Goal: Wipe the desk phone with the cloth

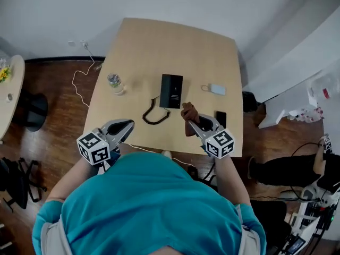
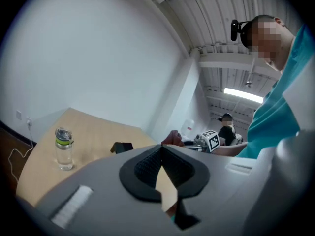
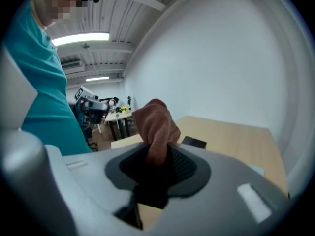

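A black desk phone (image 1: 171, 91) lies near the middle of the tan table (image 1: 159, 47), with its coiled cord (image 1: 154, 113) trailing toward me. My right gripper (image 1: 195, 124) is shut on a brown cloth (image 1: 188, 111), just right of and nearer me than the phone. In the right gripper view the cloth (image 3: 156, 127) sticks up bunched from between the jaws, the phone (image 3: 194, 142) behind it. My left gripper (image 1: 127, 124) hovers at the table's near edge, left of the cord, shut with nothing in it; in its own view the phone (image 2: 121, 147) is far off.
A clear water bottle (image 1: 115, 83) with a green band stands left of the phone, also seen as bottle (image 2: 63, 149). A small pale blue device (image 1: 217, 89) lies right of the phone, a black smartphone (image 1: 221, 118) near the right gripper. A white cable (image 1: 81, 81) hangs off the left edge.
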